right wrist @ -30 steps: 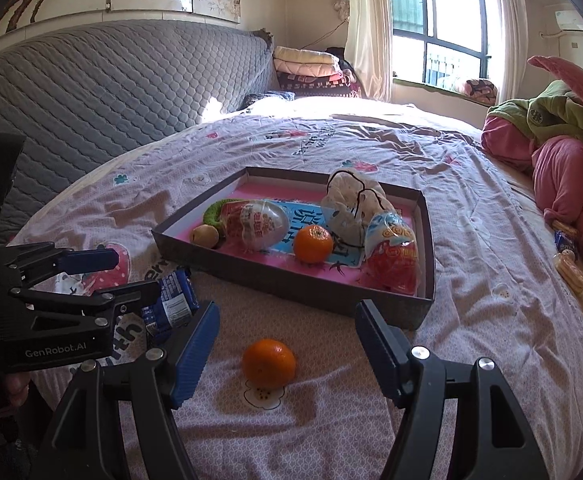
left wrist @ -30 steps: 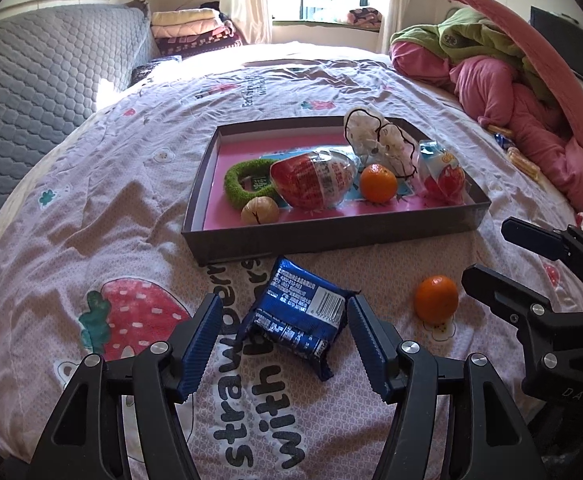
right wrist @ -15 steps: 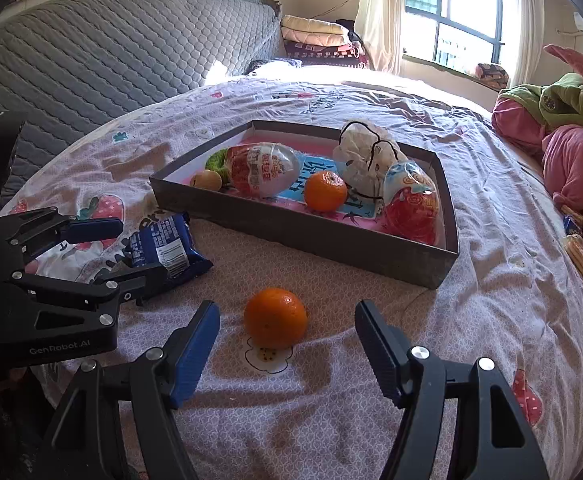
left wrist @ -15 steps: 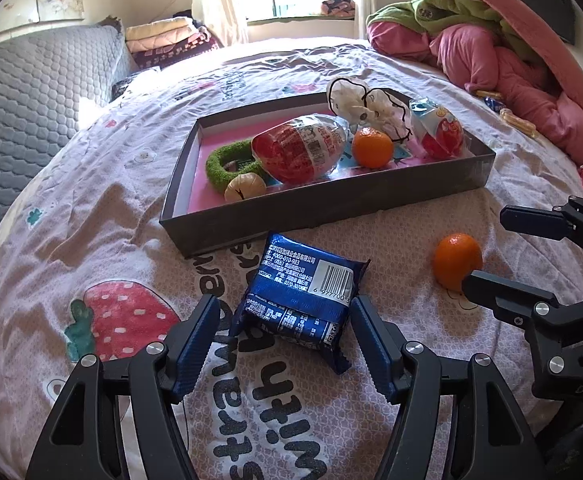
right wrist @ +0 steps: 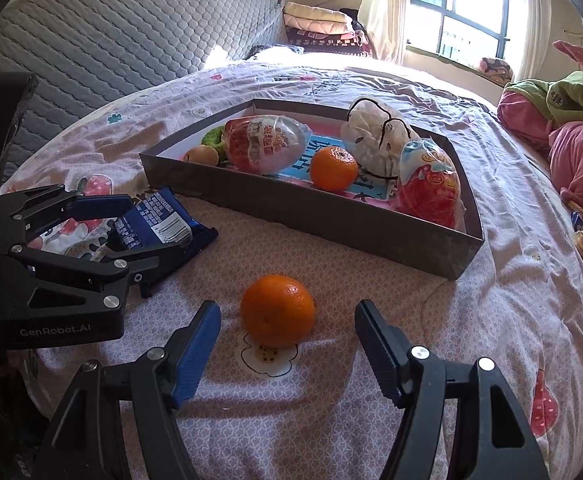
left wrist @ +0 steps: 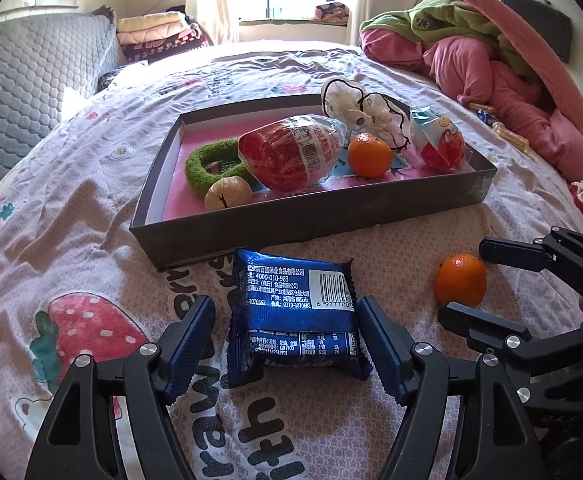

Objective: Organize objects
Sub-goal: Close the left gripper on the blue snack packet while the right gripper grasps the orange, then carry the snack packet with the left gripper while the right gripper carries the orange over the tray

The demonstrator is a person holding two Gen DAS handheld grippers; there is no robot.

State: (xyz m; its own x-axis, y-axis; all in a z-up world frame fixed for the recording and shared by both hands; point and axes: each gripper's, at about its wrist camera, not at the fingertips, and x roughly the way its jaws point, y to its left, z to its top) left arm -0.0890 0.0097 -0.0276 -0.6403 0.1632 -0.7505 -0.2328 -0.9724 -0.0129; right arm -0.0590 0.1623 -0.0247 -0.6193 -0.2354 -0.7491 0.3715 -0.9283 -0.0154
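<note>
a bed spread with a printed sheet

the bed [left wrist: 71, 184] is covered by a pale pink sheet printed with strawberries and black lettering. a shallow grey tray [left wrist: 315, 220] with a pink floor lies on it near the middle. just in front of the tray a blue snack packet [left wrist: 291, 312] lies flat, barcode side up. to its right a loose orange [left wrist: 460, 285] sits on a flower print. a heap of pink and green bedding [left wrist: 491, 60] is piled at the far right, and folded blankets [left wrist: 151, 32] are stacked by the grey quilted headboard [right wrist: 111, 40].
</note>
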